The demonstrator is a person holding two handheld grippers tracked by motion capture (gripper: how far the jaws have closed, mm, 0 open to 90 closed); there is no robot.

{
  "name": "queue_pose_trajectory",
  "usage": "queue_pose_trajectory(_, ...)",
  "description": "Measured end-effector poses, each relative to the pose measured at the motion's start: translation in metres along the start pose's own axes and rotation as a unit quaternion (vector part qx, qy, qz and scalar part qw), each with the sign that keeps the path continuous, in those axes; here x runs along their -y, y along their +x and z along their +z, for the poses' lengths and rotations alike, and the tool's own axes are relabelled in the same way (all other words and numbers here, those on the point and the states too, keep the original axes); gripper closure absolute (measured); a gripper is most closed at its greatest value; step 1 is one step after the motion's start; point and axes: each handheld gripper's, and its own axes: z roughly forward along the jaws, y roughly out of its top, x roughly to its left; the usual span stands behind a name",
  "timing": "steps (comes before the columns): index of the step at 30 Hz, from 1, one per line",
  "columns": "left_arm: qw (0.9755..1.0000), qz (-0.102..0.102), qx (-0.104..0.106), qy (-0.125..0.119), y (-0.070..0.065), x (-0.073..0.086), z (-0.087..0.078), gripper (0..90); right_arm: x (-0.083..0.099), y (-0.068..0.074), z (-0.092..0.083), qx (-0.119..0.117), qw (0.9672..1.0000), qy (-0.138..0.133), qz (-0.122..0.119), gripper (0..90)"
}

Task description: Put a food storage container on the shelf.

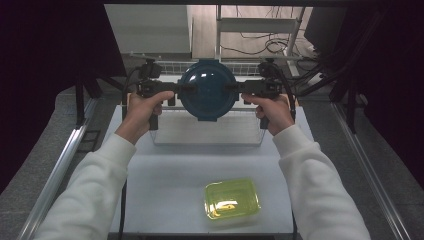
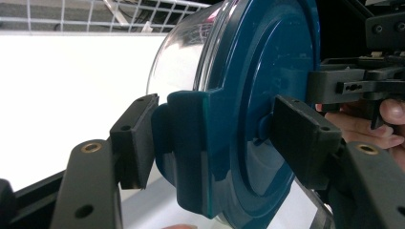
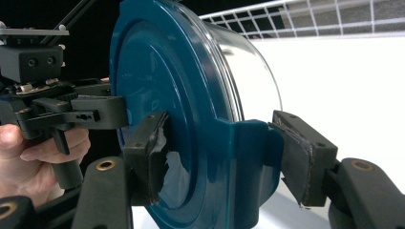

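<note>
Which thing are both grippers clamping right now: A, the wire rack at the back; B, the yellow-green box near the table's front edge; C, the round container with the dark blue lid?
C: the left gripper and the right gripper each pinch a side tab of the round container's dark blue lid.

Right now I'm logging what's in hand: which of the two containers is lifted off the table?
The round clear container with the dark blue lid, clamped at its side tabs by left gripper and right gripper. The yellow-green rectangular container lies on the table.
</note>
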Motion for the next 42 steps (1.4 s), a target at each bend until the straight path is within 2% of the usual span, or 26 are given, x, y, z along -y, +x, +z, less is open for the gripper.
queue_pose_trajectory(4, 1.0000, -0.001, -0.001, 0.001, 0.004, -0.015, 0.004, 35.4, -0.017, -0.006, 0.004, 0.000, 1.0000, -0.002, 0.001, 39.3)
queue_pose_trajectory(9, 1.0000, 0.002, -0.005, 0.007, 0.008, -0.028, 0.009, 35.4, -0.026, -0.011, 0.007, -0.002, 1.0000, -0.006, 0.007, 39.3)
queue_pose_trajectory(17, 0.9997, -0.012, -0.004, 0.023, 0.024, -0.030, 0.024, 35.3, -0.030, -0.029, 0.018, -0.002, 0.9995, 0.010, 0.030, 39.3)
queue_pose_trajectory(22, 0.9991, -0.029, -0.001, 0.031, 0.034, -0.030, 0.034, 35.3, -0.031, -0.039, 0.026, 0.002, 0.9986, 0.019, 0.049, 39.0)
queue_pose_trajectory(25, 0.9988, -0.033, -0.002, 0.035, 0.037, -0.029, 0.037, 35.3, -0.031, -0.043, 0.028, 0.003, 0.9982, 0.024, 0.055, 38.6)
queue_pose_trajectory(26, 0.9985, -0.043, -0.002, 0.033, 0.039, -0.030, 0.040, 35.2, -0.031, -0.046, 0.031, 0.005, 0.9976, 0.026, 0.064, 38.4)
queue_pose_trajectory(29, 0.9984, -0.047, -0.002, 0.031, 0.041, -0.031, 0.041, 35.2, -0.032, -0.049, 0.033, 0.004, 0.9972, 0.022, 0.072, 38.4)
queue_pose_trajectory(32, 0.9976, -0.062, 0.000, 0.031, 0.046, -0.033, 0.044, 35.1, -0.035, -0.052, 0.035, 0.004, 0.9960, 0.021, 0.087, 38.3)
queue_pose_trajectory(33, 0.9971, -0.070, 0.002, 0.031, 0.048, -0.034, 0.045, 35.1, -0.036, -0.054, 0.036, 0.004, 0.9958, 0.023, 0.089, 38.3)
queue_pose_trajectory(34, 0.9960, -0.084, 0.007, 0.029, 0.054, -0.035, 0.048, 34.9, -0.039, -0.056, 0.039, 0.004, 0.9943, 0.030, 0.103, 38.2)
queue_pose_trajectory(35, 0.9960, -0.084, 0.007, 0.029, 0.054, -0.035, 0.048, 34.9, -0.039, -0.056, 0.039, 0.004, 0.9943, 0.030, 0.103, 38.2)
queue_pose_trajectory(40, 0.9915, -0.128, 0.010, 0.019, 0.066, -0.038, 0.058, 34.8, -0.045, -0.067, 0.047, 0.006, 0.9892, 0.036, 0.142, 37.5)
queue_pose_trajectory(42, 0.9906, -0.135, 0.011, 0.018, 0.068, -0.039, 0.059, 34.8, -0.045, -0.069, 0.048, 0.005, 0.9888, 0.034, 0.145, 37.4)
